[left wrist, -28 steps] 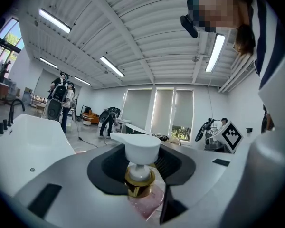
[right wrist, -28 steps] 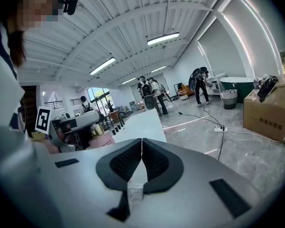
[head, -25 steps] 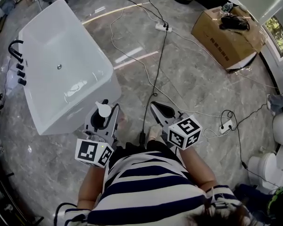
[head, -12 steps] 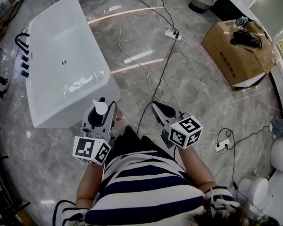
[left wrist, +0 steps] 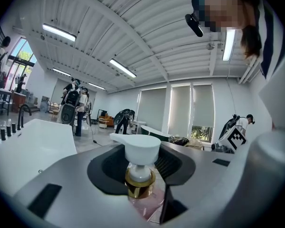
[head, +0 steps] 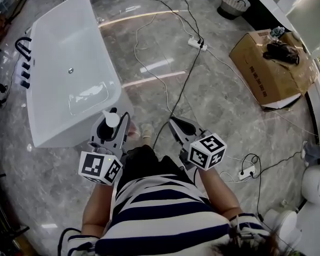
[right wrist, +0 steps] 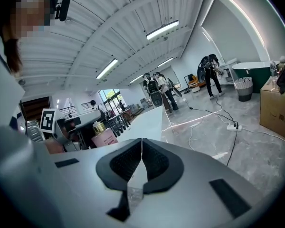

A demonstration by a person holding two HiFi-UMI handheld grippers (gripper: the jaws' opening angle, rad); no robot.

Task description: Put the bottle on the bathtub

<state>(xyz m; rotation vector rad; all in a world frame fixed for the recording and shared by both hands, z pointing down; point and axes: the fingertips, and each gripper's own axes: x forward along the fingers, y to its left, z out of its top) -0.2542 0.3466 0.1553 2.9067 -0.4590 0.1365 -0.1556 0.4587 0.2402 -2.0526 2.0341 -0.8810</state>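
We held the bottle (left wrist: pixel 140 167) upright, pump on top, clamped in the left gripper (head: pixel 112 117). The bathtub (head: pixel 53 41) lay at eleven o'clock from those jaws, its near rim just beyond them and its long axis running twelve to six. Our right gripper (head: pixel 175 122), pressed closed on nothing, sat farther off at three o'clock.

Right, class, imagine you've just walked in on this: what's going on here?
A person in a striped top holds a gripper in each hand. The left gripper is clamped on a pink pump bottle with a white pump and gold collar, held upright near the closest end of the white bathtub. The right gripper is shut and empty. The bottle is not yet on the tub.
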